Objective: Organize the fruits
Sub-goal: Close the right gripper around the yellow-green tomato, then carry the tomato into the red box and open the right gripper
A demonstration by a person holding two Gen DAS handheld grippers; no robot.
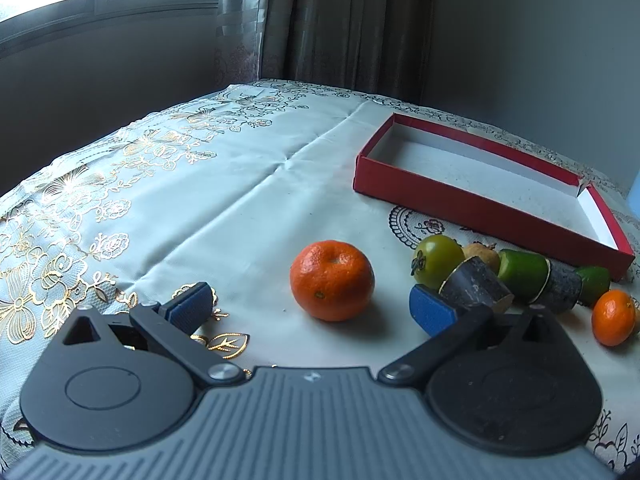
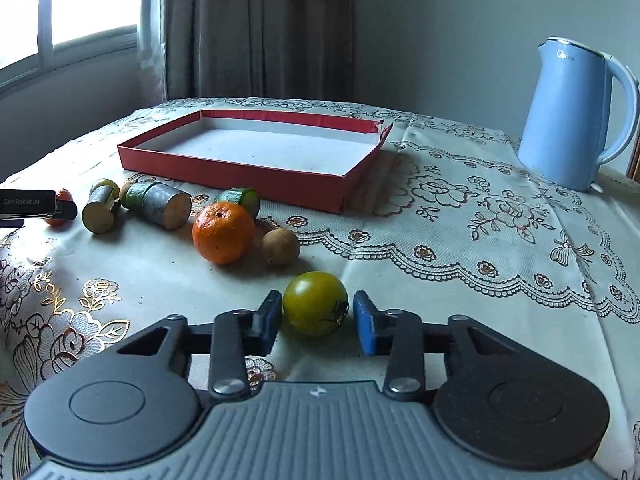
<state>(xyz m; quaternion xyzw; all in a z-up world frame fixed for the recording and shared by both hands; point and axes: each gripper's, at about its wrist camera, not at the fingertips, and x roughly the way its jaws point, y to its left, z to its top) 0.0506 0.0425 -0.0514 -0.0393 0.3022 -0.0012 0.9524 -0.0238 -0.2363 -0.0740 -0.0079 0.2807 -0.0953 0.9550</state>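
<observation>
My left gripper (image 1: 310, 310) is open, its blue pads on either side of a large orange mandarin (image 1: 332, 280) that rests on the tablecloth just ahead. My right gripper (image 2: 316, 318) is open around a green tomato (image 2: 315, 303); the left pad is close to it, the right pad a little apart. Another mandarin (image 2: 223, 232), a small brown fruit (image 2: 281, 247) and cut sugarcane pieces (image 2: 166, 200) lie ahead of it. An empty red box (image 2: 256, 168) with a white inside stands behind the fruits, also in the left wrist view (image 1: 480, 196).
A light blue kettle (image 2: 572, 112) stands at the back right of the table. The floral tablecloth (image 1: 224, 176) covers the table. Curtains and a window are behind. In the left wrist view a second green tomato (image 1: 438, 260) and a small mandarin (image 1: 612, 318) lie among cane pieces.
</observation>
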